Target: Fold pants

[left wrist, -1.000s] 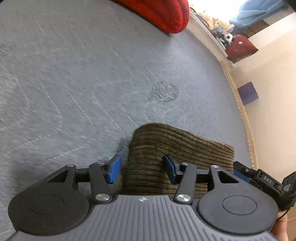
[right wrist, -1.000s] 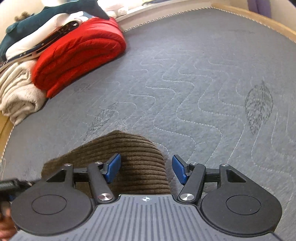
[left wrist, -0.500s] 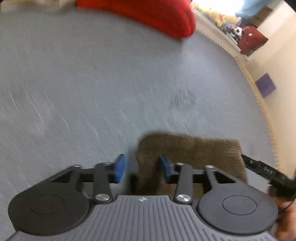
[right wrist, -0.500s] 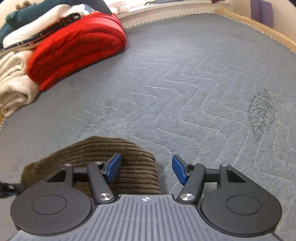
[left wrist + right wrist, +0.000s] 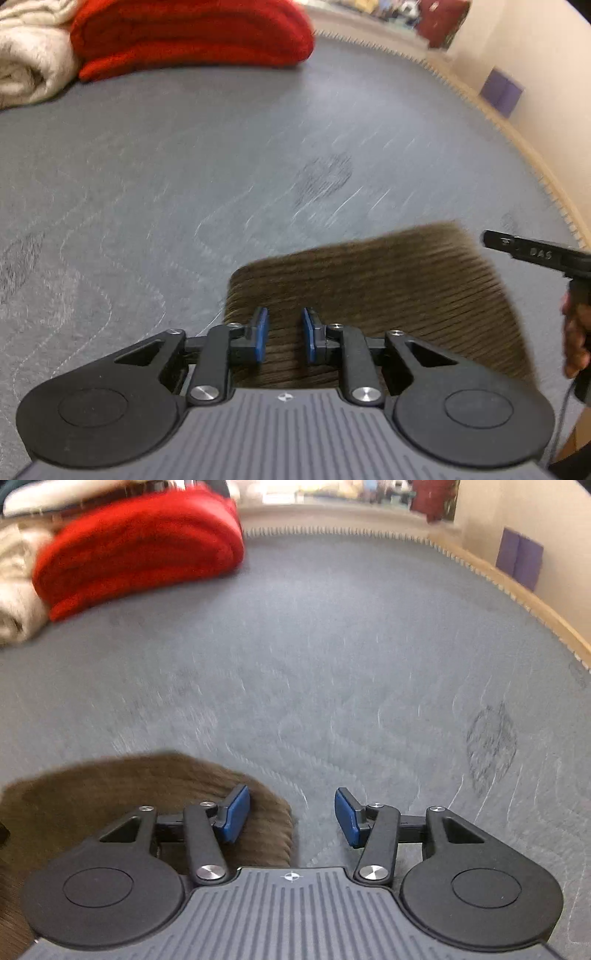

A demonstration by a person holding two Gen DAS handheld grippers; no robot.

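Observation:
The brown corduroy pants [image 5: 388,295] lie folded into a compact bundle on the grey quilted mattress [image 5: 184,177]. My left gripper [image 5: 283,334] sits over the bundle's left part with its blue pads narrowed to a small gap; no cloth shows pinched between them. In the right wrist view the pants [image 5: 110,797] lie at the lower left. My right gripper [image 5: 291,818] is open and empty, its left pad over the bundle's right edge, its right pad over bare mattress. The right gripper's tip [image 5: 535,253] shows at the left wrist view's right edge.
A folded red blanket [image 5: 192,33] and a cream blanket [image 5: 26,62] lie at the mattress's far side. The same red blanket [image 5: 136,550] shows in the right wrist view. The wooden bed edge [image 5: 517,594] and a wall with a purple patch [image 5: 521,557] run along the right.
My left gripper's jaws have narrowed from wide open to a small gap and shifted over the bundle. Both cameras tilted up, showing more of the far blankets. The right gripper stayed open.

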